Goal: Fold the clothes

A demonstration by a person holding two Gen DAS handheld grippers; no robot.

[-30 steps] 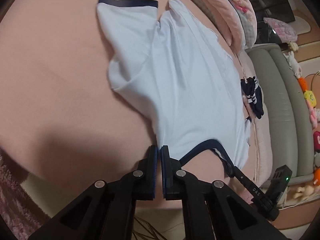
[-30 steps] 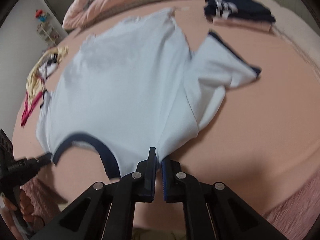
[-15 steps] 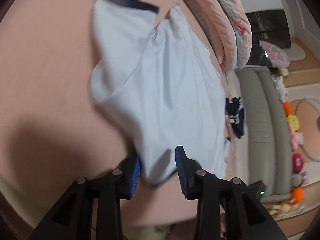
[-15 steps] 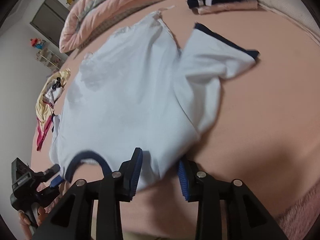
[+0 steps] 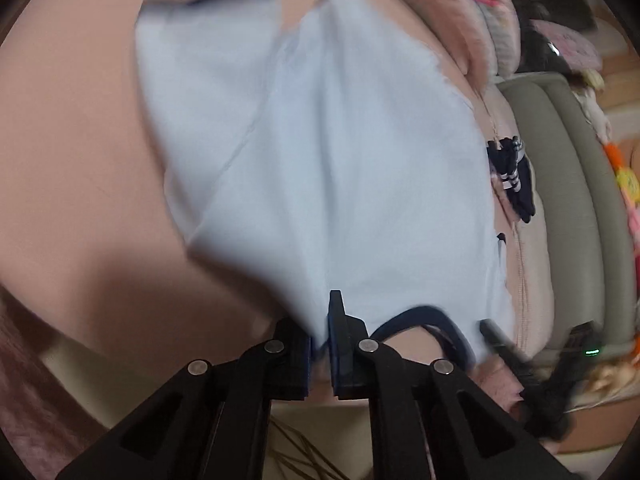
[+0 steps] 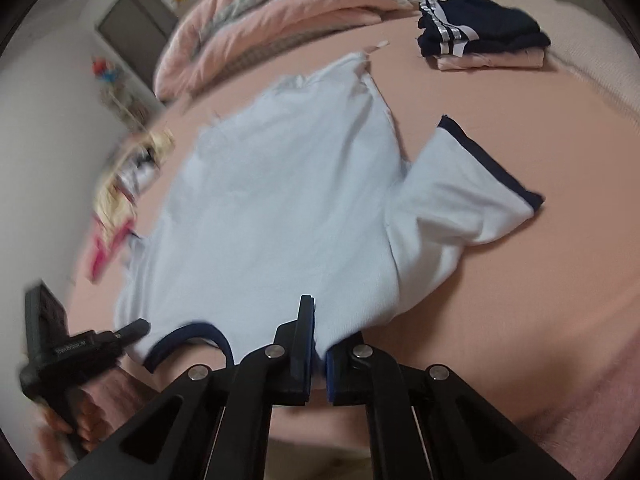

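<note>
Two tools (image 5: 320,332) (image 6: 318,336) pinch one pale-blue shirt (image 6: 280,208); one folded stack (image 6: 484,40) beyond.

Left gripper (image 5: 320,344) closing on blurred, apparently white shirt (image 5: 320,168), pink bed (image 5: 72,152)

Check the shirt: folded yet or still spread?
Spread. The shirt lies flat on the bed, one sleeve out sideways, no fold across the body.

A pink bed sheet (image 6: 520,240) is covering the bed. Rolled pink quilts (image 6: 280,12) are lying along its far edge. A grey-green sofa (image 5: 568,200) is standing beside the bed, with soft toys (image 5: 624,184) lining it.
</note>
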